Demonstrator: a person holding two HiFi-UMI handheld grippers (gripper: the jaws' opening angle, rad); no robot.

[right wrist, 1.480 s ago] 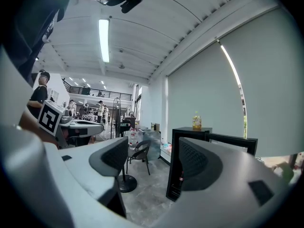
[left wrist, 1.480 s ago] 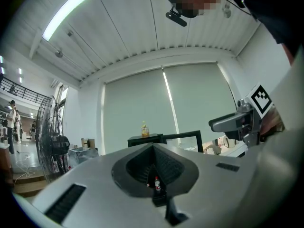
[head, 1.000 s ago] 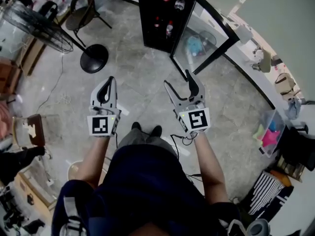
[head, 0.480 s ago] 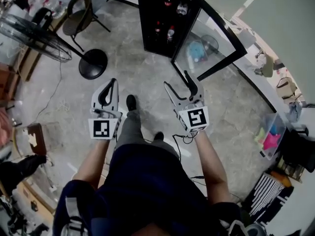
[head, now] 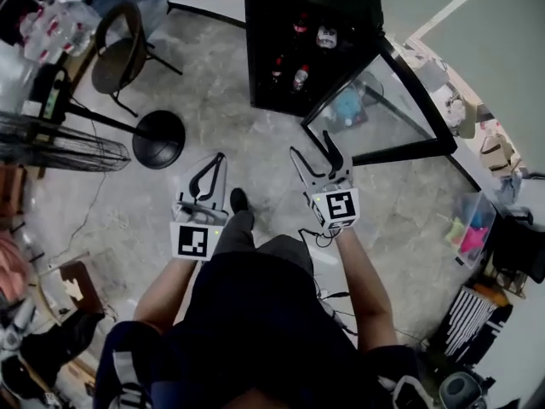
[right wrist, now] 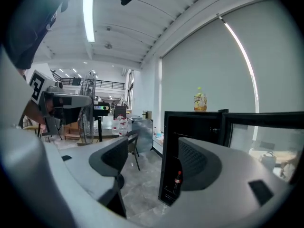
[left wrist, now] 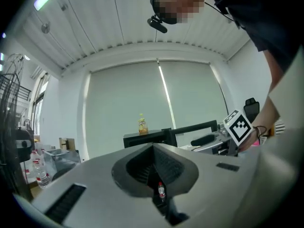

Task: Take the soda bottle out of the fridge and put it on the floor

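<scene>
The black fridge [head: 289, 41] stands ahead with its glass door [head: 383, 113] swung open to the right. A red-labelled soda bottle [head: 300, 77] stands inside, with other bottles beside it. My right gripper [head: 311, 146] is open and empty, a good step short of the fridge. My left gripper [head: 218, 158] is shut on nothing, level with it on the left. In the right gripper view the soda bottle [right wrist: 178, 178] shows low in the fridge [right wrist: 190, 122], between the parted fingers [right wrist: 109, 160]. The left gripper view glimpses a small bottle [left wrist: 161, 192] through the closed jaws.
A yellow drink bottle [right wrist: 200, 101] sits on the fridge top. A standing fan [head: 51, 139] with a round black base [head: 158, 140] and a chair [head: 119, 54] are at the left. A plastic bin [head: 473, 228] lies at the right. My shoe [head: 238, 200] is on the stone floor.
The person has stepped toward the fridge, which now looms nearer. Both grippers rode forward with the body; the left one drifted rightward. Neither set of jaws changed.
</scene>
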